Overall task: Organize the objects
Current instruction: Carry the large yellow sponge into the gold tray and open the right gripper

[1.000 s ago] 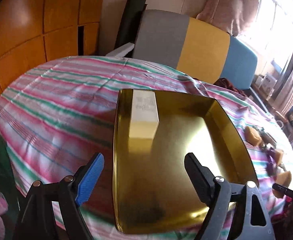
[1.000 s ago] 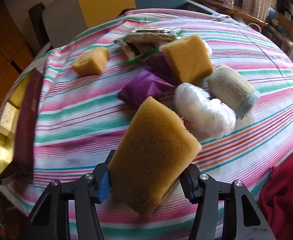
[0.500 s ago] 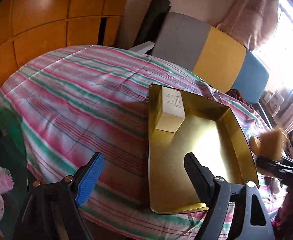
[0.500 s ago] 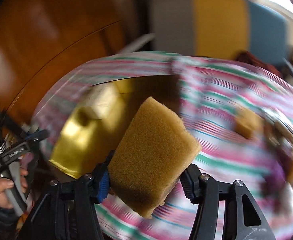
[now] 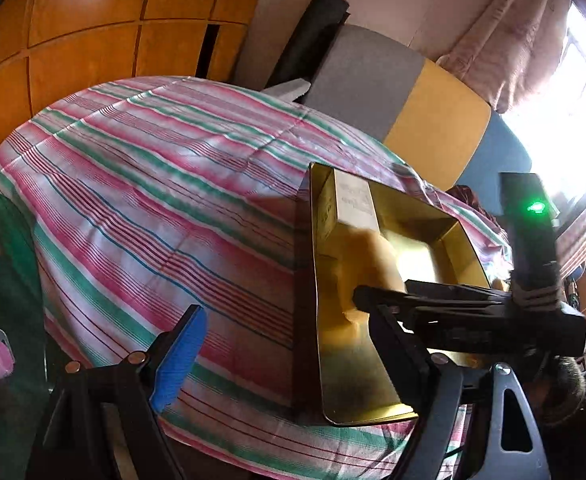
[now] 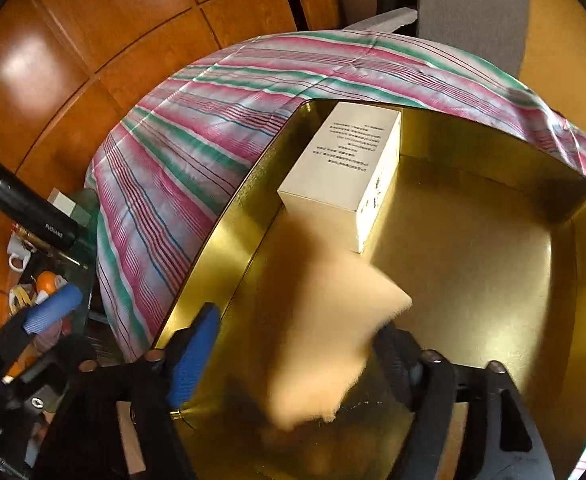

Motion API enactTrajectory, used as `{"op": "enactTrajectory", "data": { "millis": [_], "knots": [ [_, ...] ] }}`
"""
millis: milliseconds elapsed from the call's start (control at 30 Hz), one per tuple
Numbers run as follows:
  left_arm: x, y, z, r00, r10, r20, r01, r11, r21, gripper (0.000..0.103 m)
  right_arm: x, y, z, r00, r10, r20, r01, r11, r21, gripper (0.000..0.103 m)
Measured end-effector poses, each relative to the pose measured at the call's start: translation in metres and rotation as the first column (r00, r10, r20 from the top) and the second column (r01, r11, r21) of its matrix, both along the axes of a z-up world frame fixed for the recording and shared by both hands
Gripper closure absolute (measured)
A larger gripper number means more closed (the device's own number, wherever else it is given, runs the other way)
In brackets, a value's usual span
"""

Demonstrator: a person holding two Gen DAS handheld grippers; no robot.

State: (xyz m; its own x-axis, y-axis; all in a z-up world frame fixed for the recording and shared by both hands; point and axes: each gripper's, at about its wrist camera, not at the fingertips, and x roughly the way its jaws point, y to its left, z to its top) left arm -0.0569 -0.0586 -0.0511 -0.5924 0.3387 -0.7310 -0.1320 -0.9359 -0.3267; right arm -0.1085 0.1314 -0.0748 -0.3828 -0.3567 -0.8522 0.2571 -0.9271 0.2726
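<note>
Sponge (image 6: pixel 325 336), blurred at lower centre, drops from the right gripper (image 6: pixel 293 344) into the gold tray (image 6: pixel 473 280); its jaws have just been opening, now wide. Left gripper (image 5: pixel 289 352) jaws wide, empty.

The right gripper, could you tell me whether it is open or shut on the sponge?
Open. The right gripper has just been opening; the blurred sponge sits between its spread fingers, clear of the blue pad, over the gold tray.
</note>
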Motion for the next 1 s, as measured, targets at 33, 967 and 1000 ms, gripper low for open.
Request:
{"op": "enactTrajectory", "data": {
  "millis": [33,967,1000],
  "knots": [
    [0.0,0.002,-0.001,1.0,-0.007,0.006,0.007,1.0,0.001,0.019,0.003,0.006,0.001,1.0,-0.011,-0.003,0.011,1.0,-0.014,0.014],
    [0.019,0.094,0.029,0.969,-0.246,0.005,0.246,0.969,-0.006,0.02,0.117,0.162,0.058,0.91,-0.368,-0.192,0.369,0.929,-0.034,0.0],
    [0.02,0.102,0.031,0.965,-0.262,0.002,0.262,0.965,-0.015,0.02,0.121,0.171,0.06,0.902,-0.384,-0.197,0.385,0.922,-0.031,0.0]
  ]
}}
